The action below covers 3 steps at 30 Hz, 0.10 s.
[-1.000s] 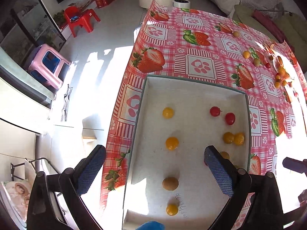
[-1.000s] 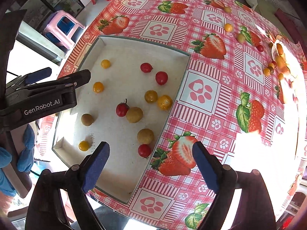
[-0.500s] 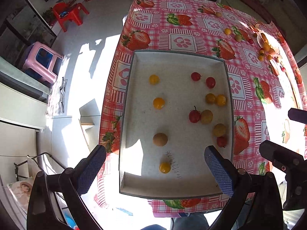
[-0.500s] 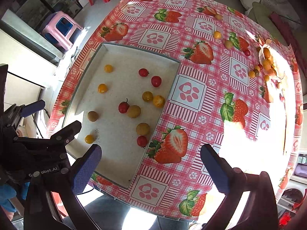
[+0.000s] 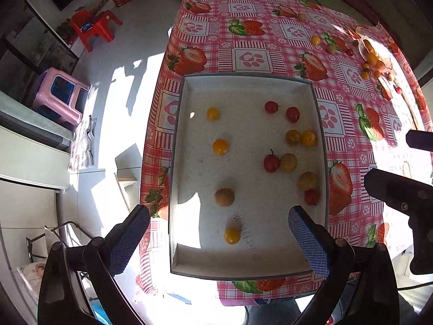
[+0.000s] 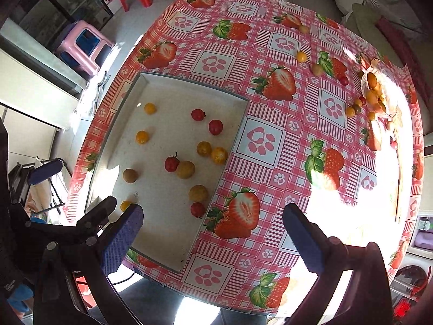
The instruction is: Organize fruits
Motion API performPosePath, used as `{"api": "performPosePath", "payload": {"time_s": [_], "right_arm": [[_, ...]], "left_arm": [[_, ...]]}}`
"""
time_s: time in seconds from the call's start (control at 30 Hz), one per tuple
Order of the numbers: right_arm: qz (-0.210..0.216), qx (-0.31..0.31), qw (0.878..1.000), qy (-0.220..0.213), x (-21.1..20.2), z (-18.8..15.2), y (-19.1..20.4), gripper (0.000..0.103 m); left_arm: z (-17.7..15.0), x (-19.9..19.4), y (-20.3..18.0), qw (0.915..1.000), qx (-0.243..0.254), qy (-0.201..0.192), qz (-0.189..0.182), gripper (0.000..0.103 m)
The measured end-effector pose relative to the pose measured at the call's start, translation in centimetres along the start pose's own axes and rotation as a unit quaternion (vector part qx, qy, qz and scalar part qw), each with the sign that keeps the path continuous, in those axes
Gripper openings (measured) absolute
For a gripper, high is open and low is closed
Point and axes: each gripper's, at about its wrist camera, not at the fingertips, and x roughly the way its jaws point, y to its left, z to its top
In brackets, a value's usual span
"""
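Tablecloth [image 5: 249, 59] bears white tray [image 5: 243, 81] holding scattered cherry tomatoes [image 5: 271, 163].

Both wrist views overhead, tray [image 5: 245, 269] shared

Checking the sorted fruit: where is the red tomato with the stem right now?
In the left wrist view, the stemmed red tomato lies in the tray's right half, touching a yellow-brown fruit on its right.

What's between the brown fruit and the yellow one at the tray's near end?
Nothing but bare tray floor between the brown fruit and the yellow one; left wrist view.
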Motion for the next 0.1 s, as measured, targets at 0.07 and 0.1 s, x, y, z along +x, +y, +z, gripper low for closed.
{"api": "performPosePath", "payload": {"time_s": [0.07, 0.1], "right_arm": [[0.0, 0.001, 1.0, 0.0, 0.02, 0.16, -0.07, 0.103], [-0.001, 0.001, 1.0, 0.0, 0.05, 0.2, -0.09, 0.103]], "left_arm": [[0.11, 0.05, -0.02, 1.0, 0.001, 0.003, -0.006, 0.103], [0.12, 0.04, -0.04, 1.0, 0.001, 0.004, -0.008, 0.103]]}}
